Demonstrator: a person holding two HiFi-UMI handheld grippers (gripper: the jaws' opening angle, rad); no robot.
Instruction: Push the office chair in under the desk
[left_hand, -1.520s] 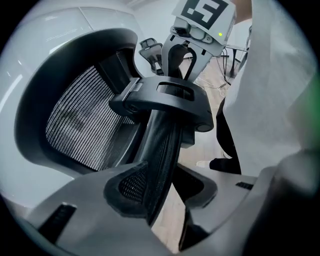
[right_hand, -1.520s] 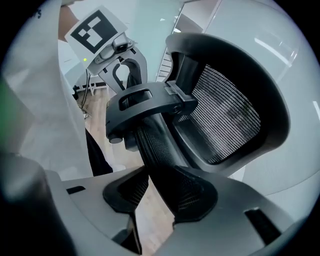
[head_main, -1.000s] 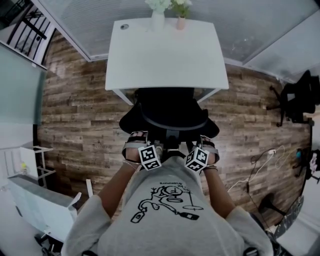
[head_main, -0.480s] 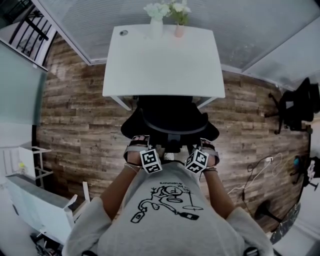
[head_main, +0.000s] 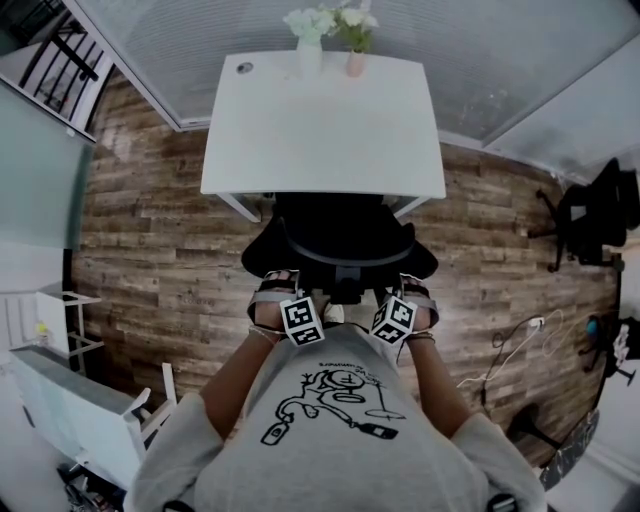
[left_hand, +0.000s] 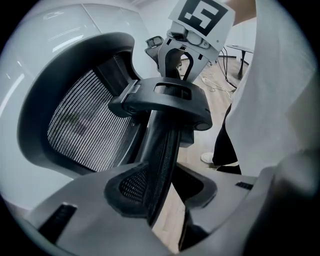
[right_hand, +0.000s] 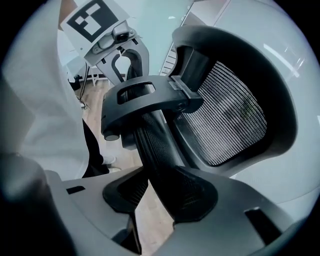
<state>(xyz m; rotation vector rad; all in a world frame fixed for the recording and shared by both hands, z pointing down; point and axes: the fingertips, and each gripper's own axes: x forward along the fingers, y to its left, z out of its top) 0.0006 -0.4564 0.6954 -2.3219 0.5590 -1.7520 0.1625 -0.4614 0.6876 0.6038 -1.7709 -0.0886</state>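
Note:
The black mesh office chair (head_main: 340, 225) stands at the near edge of the white desk (head_main: 320, 130), its seat partly under the top. The left gripper (head_main: 274, 285) and the right gripper (head_main: 410, 285) are at the top of the backrest, one on each side of the headrest post. In the left gripper view the backrest's rim (left_hand: 160, 150) runs between the jaws of the left gripper (left_hand: 162, 180) and meets both pads. The right gripper (right_hand: 160, 192) holds the rim (right_hand: 160, 150) the same way. The headrest (left_hand: 165, 100) rises just ahead.
Two vases of flowers (head_main: 312, 30) stand at the desk's far edge. A second black chair (head_main: 595, 210) and loose cables (head_main: 520, 330) are on the wooden floor at the right. White shelving (head_main: 60, 390) stands at the near left, with glass walls behind the desk.
The desk has drawn nearer in the head view. The chair and both grippers have gone forward together, so more of the seat lies under the desk top. Both grips are unchanged.

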